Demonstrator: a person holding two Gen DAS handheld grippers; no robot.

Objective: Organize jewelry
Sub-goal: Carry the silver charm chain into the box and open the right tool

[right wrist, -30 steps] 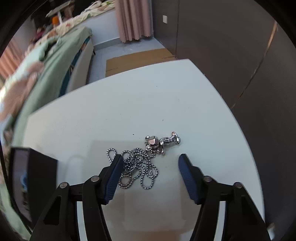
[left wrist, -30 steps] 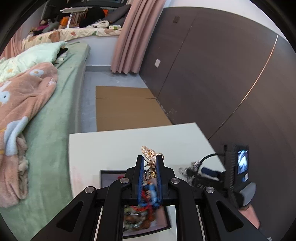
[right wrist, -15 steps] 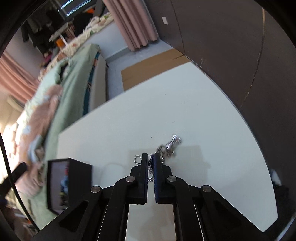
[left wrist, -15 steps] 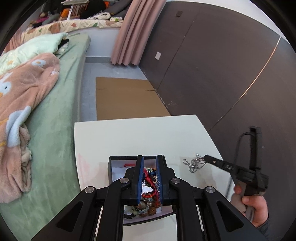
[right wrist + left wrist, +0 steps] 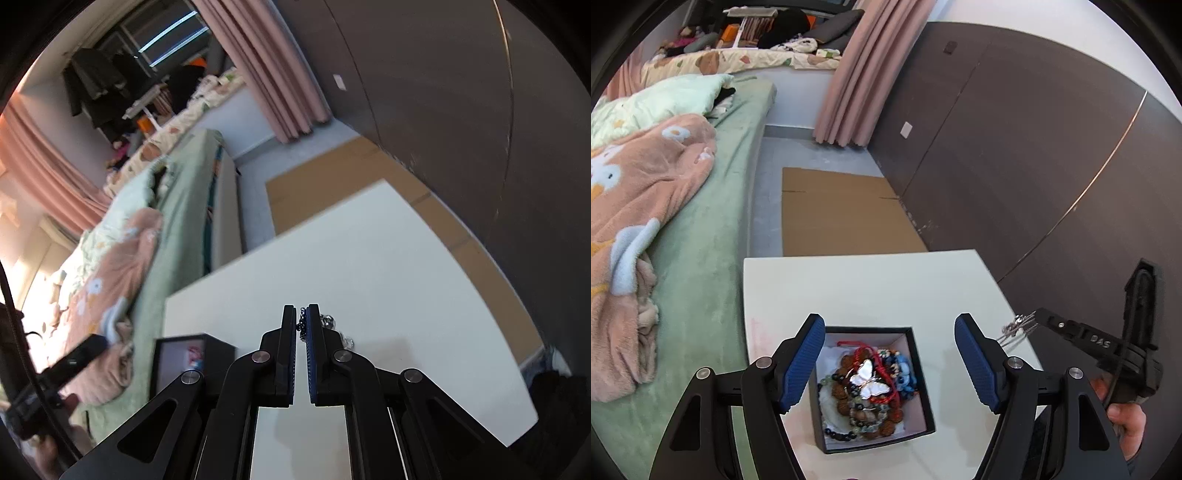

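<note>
My left gripper (image 5: pixel 890 363) now stands wide open and empty, its blue-padded fingers (image 5: pixel 803 363) spread to either side of the black square jewelry box with a white lining (image 5: pixel 919 373); half a second ago they were pinched nearly shut over that box. Below them, the white mother-of-pearl butterfly pendant (image 5: pixel 868 382) lies on top of the heap of brown, red and blue bead bracelets (image 5: pixel 882 402) inside the box.

My right gripper (image 5: pixel 303 325) is closed tight on the silver ball-chain necklace (image 5: pixel 302 326), a few links showing between the pads and its small silver charm (image 5: pixel 328 322) peeking out just right of the tips. In the left wrist view that chain (image 5: pixel 1015 330) hangs off the gripper's tip above the white tabletop (image 5: pixel 871 288), lifted clear of the surface where it lay bunched a second ago. The box (image 5: pixel 218 350) sits to the left of my right gripper, near the table's edge beside the green-covered bed (image 5: pixel 701 229).
</note>
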